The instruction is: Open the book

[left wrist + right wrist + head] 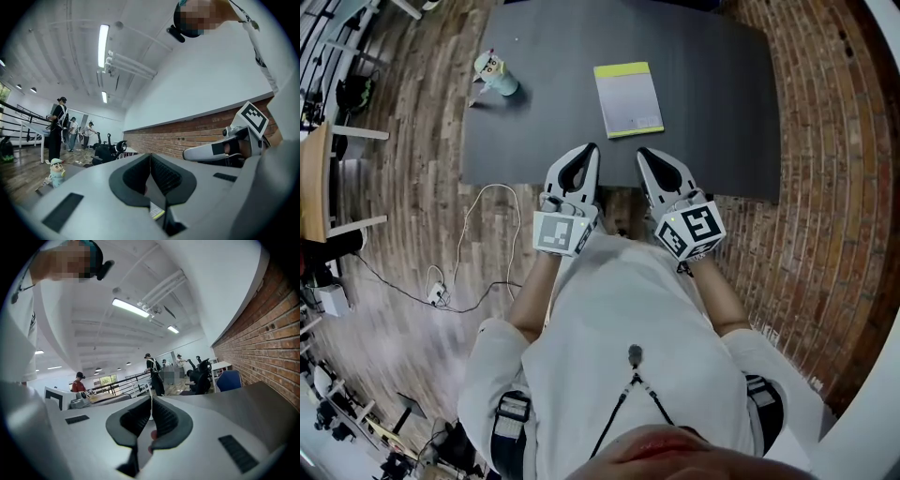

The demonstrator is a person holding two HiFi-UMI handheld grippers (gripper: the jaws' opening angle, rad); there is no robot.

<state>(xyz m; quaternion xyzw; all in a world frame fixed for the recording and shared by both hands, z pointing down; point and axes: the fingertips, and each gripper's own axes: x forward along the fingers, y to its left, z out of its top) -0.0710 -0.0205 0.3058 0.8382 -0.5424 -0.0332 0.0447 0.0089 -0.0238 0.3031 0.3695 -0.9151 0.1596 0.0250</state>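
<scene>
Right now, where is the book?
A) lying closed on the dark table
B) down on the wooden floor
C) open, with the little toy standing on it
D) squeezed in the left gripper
A: the book lies flat and closed on the table, ahead of the left gripper and the right gripper, and neither one touches it.

Open tabletop around book, toy figure well left, approach seemingly free

You hold two grippers, left gripper and right gripper, with one table, one book at twelve o'clock, one toy figure at eleven.
</scene>
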